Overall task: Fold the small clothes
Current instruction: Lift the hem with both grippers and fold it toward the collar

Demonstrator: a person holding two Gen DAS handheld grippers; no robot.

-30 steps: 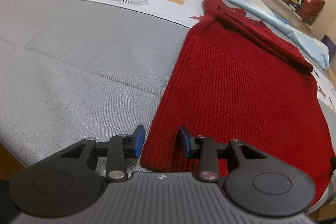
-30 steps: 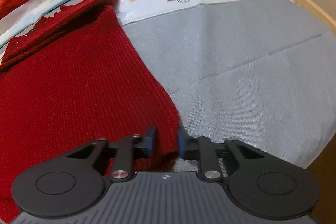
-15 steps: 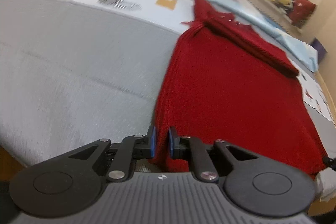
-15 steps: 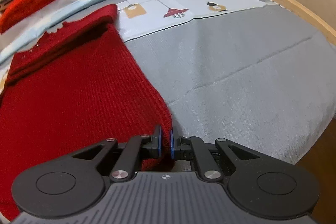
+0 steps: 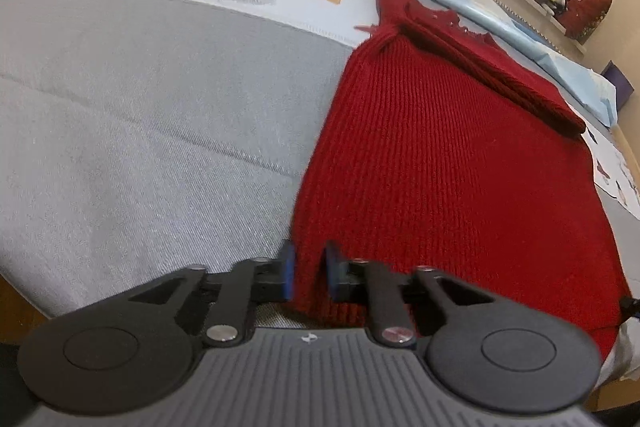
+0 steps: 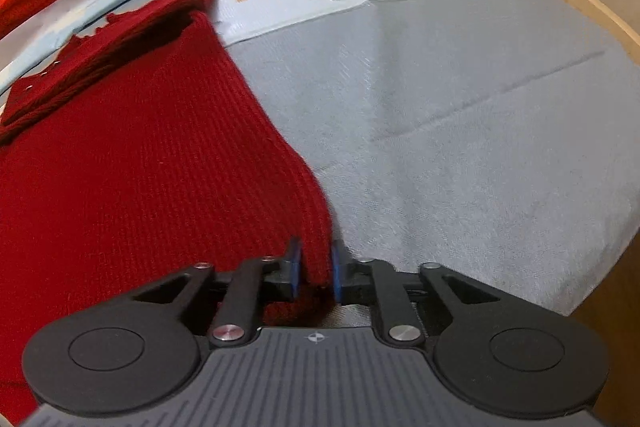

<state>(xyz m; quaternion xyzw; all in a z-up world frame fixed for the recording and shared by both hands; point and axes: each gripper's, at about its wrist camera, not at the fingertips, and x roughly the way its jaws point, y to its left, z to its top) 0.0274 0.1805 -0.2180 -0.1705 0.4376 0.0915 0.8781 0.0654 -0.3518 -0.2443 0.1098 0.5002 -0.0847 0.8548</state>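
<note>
Already gripped — the sweater [image 5: 440, 163] lies flat on the grey bed [image 5: 140, 99], filling the right of the left view and the left of the right view.

Its sleeves look folded in across the top; the bottom-up fold is, I judge, not yet made. One sweater, one bed, two grippers — the left gripper [image 5: 307, 269] clamped on the near left corner of the hem, the right gripper [image 6: 316, 267] clamped on the near right corner.
</note>
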